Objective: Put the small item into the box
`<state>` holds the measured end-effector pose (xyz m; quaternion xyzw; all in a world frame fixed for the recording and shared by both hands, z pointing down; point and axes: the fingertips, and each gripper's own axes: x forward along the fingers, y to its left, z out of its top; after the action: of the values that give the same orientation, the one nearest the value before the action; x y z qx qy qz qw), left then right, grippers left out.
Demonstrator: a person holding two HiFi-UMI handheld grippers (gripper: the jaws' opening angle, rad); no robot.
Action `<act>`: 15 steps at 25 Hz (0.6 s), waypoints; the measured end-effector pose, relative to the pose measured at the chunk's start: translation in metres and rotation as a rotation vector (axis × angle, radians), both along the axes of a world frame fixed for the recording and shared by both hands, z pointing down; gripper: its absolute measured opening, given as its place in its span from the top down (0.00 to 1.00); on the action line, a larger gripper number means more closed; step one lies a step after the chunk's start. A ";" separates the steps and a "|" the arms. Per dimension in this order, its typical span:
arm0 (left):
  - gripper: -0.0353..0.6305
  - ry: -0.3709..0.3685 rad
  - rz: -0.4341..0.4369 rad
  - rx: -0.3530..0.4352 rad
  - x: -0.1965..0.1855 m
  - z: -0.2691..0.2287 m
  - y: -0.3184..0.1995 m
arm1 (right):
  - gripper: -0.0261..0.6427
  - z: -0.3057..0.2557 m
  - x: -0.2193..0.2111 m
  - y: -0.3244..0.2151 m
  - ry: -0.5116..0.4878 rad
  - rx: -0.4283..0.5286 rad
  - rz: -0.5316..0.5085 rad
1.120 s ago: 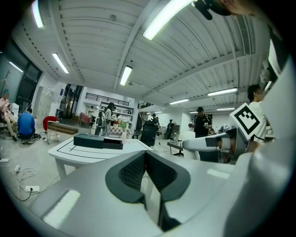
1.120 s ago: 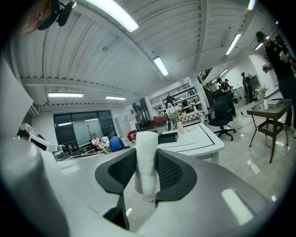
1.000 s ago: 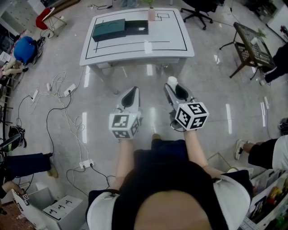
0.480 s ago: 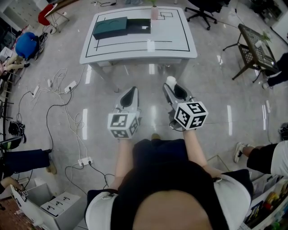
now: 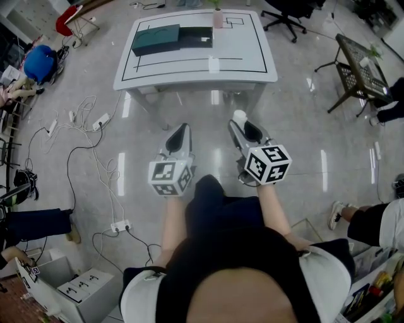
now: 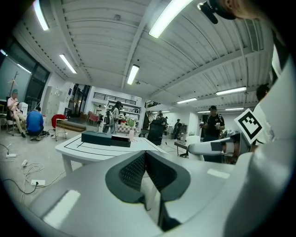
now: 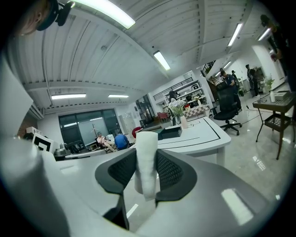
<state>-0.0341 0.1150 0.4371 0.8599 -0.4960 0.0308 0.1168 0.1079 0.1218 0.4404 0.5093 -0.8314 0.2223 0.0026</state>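
Observation:
Across the floor, a white table (image 5: pixel 196 66) carries a dark teal box (image 5: pixel 155 39) with a black box (image 5: pixel 195 36) against its right side. The boxes also show in the left gripper view (image 6: pixel 105 138) and in the right gripper view (image 7: pixel 172 131). My right gripper (image 5: pixel 242 123) (image 7: pixel 147 171) is shut on a small white roll (image 5: pixel 240 115) (image 7: pixel 146 143) that stands upright between its pads. My left gripper (image 5: pixel 180 130) (image 6: pixel 145 157) is beside it, shut with nothing in it. Both hang over the floor, well short of the table.
A pink vase (image 5: pixel 218 19) stands at the table's far edge. Cables and power strips (image 5: pixel 82 126) trail over the floor at the left. An office chair (image 5: pixel 281 16) and a wire side table (image 5: pixel 356 60) stand at the right. A seated person's leg (image 5: pixel 372 214) is at the right edge.
Both grippers stay much where they were, the roll still held. The person's leg has come forward beneath them.

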 end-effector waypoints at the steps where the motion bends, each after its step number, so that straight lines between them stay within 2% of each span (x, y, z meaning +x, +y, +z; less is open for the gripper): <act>1: 0.93 0.001 -0.004 0.000 -0.001 0.000 0.001 | 0.77 0.000 0.001 0.001 0.003 0.000 0.001; 15: 0.93 -0.005 -0.024 -0.008 -0.004 0.000 0.001 | 0.77 0.002 0.003 -0.003 -0.011 -0.007 0.014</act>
<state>-0.0380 0.1162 0.4371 0.8534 -0.5062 0.0336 0.1195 0.1111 0.1192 0.4427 0.5140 -0.8269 0.2279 -0.0016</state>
